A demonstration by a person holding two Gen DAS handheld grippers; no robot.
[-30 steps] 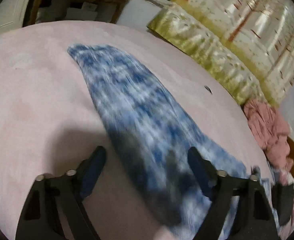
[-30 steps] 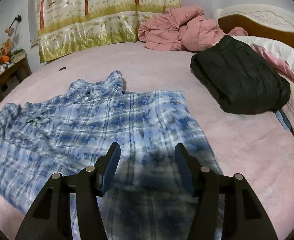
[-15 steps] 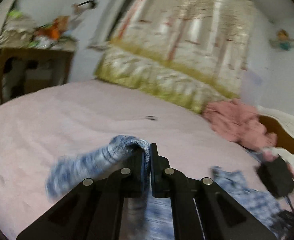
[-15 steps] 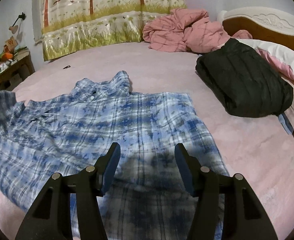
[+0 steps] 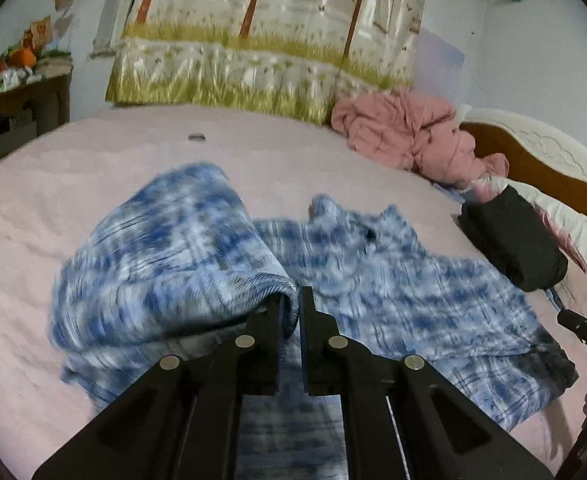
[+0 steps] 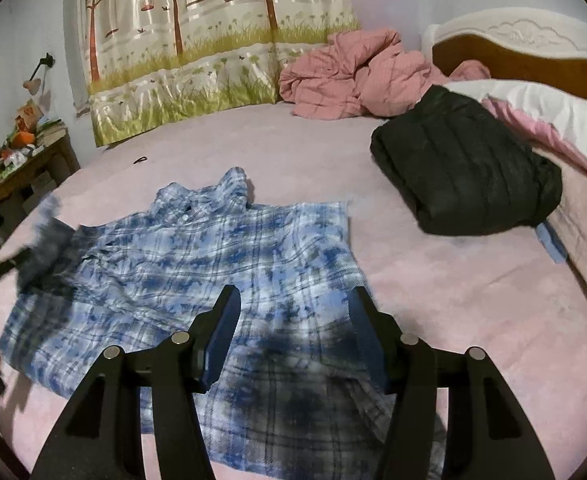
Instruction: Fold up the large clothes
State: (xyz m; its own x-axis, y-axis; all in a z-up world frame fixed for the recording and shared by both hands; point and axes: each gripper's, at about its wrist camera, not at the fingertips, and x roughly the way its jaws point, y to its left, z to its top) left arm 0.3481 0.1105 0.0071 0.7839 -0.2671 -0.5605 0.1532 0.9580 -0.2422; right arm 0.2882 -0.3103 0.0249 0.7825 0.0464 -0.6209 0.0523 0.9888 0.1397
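Note:
A blue and white plaid shirt [image 6: 221, 256] lies spread on the pink bed, collar toward the curtain. My left gripper [image 5: 291, 304] is shut on the shirt's sleeve [image 5: 181, 248] and holds it lifted over the shirt body [image 5: 413, 296]. In the right wrist view the lifted sleeve shows as a dark blur [image 6: 45, 248] at the left edge. My right gripper [image 6: 295, 312] is open and empty, hovering above the shirt's lower hem.
A folded black jacket [image 6: 465, 168] lies to the right of the shirt. A crumpled pink quilt [image 6: 353, 76] sits by the curtain. White pillow and wooden headboard [image 6: 533, 52] at far right. A cluttered wooden table [image 6: 17, 168] stands left. A small dark item [image 5: 196, 136] lies on the bed.
My left gripper closed on the sleeve and lifted it, swinging it right over the shirt body. My right gripper stayed open above the hem.

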